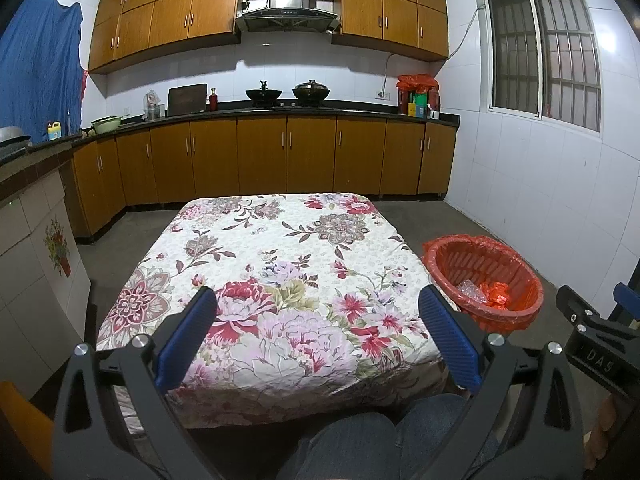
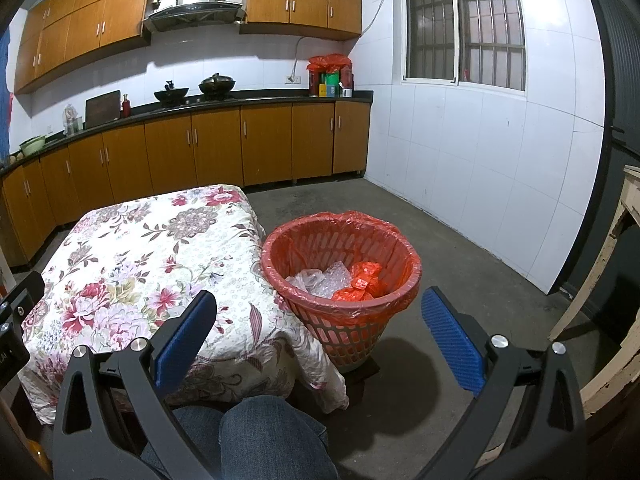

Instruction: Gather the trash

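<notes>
left gripper [image 1: 318,312]: jaws wide, empty | right gripper [image 2: 320,316]: jaws wide, empty | trash [image 2: 340,280]: in basket [image 2: 404,304] beside table [image 2: 132,248] right edge; crumpled film, judged light, soft, slippery; pinch a fold

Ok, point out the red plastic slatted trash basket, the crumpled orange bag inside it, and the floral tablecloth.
Red plastic slatted trash basket [image 2: 352,334]: right wrist view, on its outer slatted wall.
Crumpled orange bag [image 2: 362,282]: right wrist view, middle of the bag.
Floral tablecloth [image 1: 280,264]: left wrist view, bare centre of the cloth.
</notes>
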`<act>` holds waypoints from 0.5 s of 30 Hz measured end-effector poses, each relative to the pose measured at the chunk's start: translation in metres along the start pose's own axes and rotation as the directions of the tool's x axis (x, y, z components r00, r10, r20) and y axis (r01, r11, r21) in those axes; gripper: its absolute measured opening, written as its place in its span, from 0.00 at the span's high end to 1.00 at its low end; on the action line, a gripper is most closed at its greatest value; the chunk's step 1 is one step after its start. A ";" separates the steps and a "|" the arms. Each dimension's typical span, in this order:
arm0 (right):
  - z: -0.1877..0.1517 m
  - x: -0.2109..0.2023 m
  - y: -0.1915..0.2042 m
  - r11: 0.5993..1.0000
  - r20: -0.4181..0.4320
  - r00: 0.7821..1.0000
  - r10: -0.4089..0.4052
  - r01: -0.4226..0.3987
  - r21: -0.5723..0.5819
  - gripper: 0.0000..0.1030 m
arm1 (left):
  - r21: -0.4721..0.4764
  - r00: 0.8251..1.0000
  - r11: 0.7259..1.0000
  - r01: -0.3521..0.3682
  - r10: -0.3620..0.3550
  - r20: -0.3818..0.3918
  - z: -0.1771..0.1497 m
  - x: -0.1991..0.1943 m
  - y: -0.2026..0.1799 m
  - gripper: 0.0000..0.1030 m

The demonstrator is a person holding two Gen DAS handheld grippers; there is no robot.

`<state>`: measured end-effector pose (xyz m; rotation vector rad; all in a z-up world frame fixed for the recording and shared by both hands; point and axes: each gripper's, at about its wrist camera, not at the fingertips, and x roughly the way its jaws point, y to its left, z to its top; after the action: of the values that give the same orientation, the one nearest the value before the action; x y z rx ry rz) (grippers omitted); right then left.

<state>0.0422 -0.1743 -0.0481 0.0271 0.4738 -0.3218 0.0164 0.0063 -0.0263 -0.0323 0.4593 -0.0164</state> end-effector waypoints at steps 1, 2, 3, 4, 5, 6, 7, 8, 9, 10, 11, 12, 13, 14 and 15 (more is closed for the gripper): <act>0.000 -0.001 0.001 1.000 -0.001 1.000 0.000 0.000 0.000 0.02 | 0.000 1.000 1.000 0.000 0.000 -0.001 0.000 0.000 -0.001 0.04; 0.000 0.000 0.000 1.000 0.000 1.000 0.000 0.000 0.000 0.02 | 0.000 1.000 1.000 0.000 0.000 -0.001 0.001 0.000 -0.001 0.04; 0.000 0.000 0.000 1.000 0.000 1.000 0.000 0.000 0.001 0.02 | 0.000 1.000 1.000 0.000 0.000 -0.001 0.001 0.000 -0.001 0.04; 0.000 0.000 0.000 1.000 0.000 1.000 0.000 0.000 0.001 0.02 | 0.001 1.000 1.000 -0.001 0.001 -0.001 0.001 0.000 -0.001 0.04; 0.000 0.000 0.000 1.000 0.000 1.000 0.000 0.000 0.001 0.02 | 0.001 1.000 1.000 -0.001 0.001 0.000 0.002 0.000 -0.001 0.04; 0.000 0.000 0.000 1.000 0.000 1.000 0.000 0.000 0.001 0.02 | 0.000 1.000 1.000 0.000 0.000 0.000 0.001 0.000 -0.001 0.04; 0.000 0.000 -0.001 1.000 0.000 1.000 0.000 0.000 0.001 0.02 | 0.000 1.000 1.000 -0.001 0.001 0.000 0.001 0.000 -0.001 0.04; 0.000 0.000 0.000 1.000 0.000 1.000 0.000 0.000 0.001 0.02 | 0.000 1.000 1.000 0.000 0.000 -0.001 0.001 0.000 -0.001 0.04; 0.000 0.000 -0.001 1.000 0.000 1.000 0.000 0.000 0.001 0.02 | 0.000 1.000 1.000 0.000 0.000 -0.001 0.001 0.000 -0.001 0.04; 0.000 0.000 -0.001 1.000 0.000 1.000 0.000 0.000 0.001 0.02 | 0.000 1.000 1.000 0.000 0.000 0.000 0.001 0.000 -0.001 0.04; 0.000 0.000 0.000 1.000 -0.001 1.000 0.000 0.000 0.001 0.02 | 0.000 1.000 1.000 0.000 0.000 0.000 0.001 0.000 -0.002 0.04; 0.000 0.000 -0.001 1.000 -0.001 1.000 0.000 0.000 0.001 0.02 | 0.001 1.000 1.000 0.000 0.000 -0.001 0.001 0.000 -0.001 0.04; 0.000 0.000 -0.001 1.000 -0.001 1.000 0.000 0.000 0.001 0.02 | 0.001 1.000 1.000 -0.001 0.001 -0.001 0.001 0.000 -0.001 0.04; 0.000 0.000 0.000 1.000 -0.001 1.000 0.000 0.000 0.002 0.02 | 0.002 1.000 1.000 -0.001 0.001 -0.002 0.001 0.000 -0.002 0.04; 0.000 0.000 0.000 1.000 -0.001 1.000 0.000 0.000 0.002 0.02 | 0.001 1.000 1.000 -0.001 0.001 -0.001 0.001 0.000 -0.001 0.04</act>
<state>0.0421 -0.1745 -0.0479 0.0293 0.4745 -0.3221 0.0166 0.0051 -0.0254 -0.0313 0.4604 -0.0159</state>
